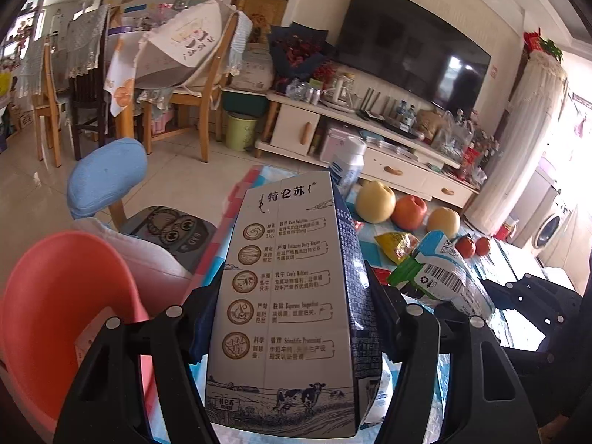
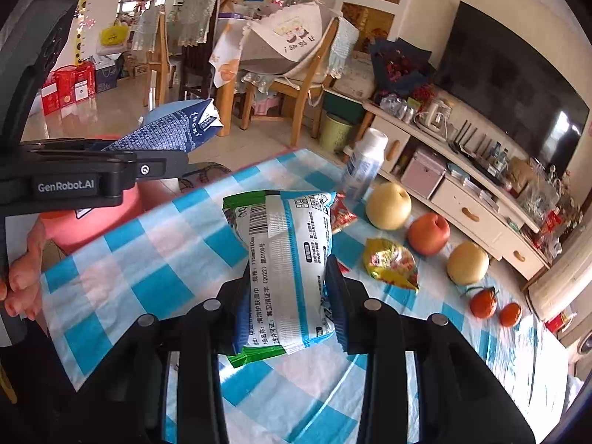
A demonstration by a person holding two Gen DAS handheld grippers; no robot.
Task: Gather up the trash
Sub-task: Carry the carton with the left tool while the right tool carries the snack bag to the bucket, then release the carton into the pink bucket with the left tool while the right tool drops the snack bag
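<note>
My left gripper [image 1: 292,318] is shut on a grey and dark blue milk carton [image 1: 288,296], held above the table's left edge beside a pink bin [image 1: 48,307]. In the right wrist view the left gripper [image 2: 162,164] holds the carton [image 2: 174,125] over the bin [image 2: 85,222]. My right gripper [image 2: 285,296] is shut on a white, blue and green wet-wipe packet [image 2: 288,259], lifted above the checked tablecloth [image 2: 148,259]. The packet also shows in the left wrist view [image 1: 440,270]. A yellow snack wrapper [image 2: 392,262] and a red wrapper [image 2: 342,214] lie on the table.
Two pears [image 2: 388,205], an apple [image 2: 429,233] and two small oranges [image 2: 483,303] lie along the table's far right. A white bottle [image 2: 364,166] stands at the far edge. A blue-backed chair [image 1: 107,181] stands beyond the bin. A TV cabinet [image 2: 462,199] lies behind.
</note>
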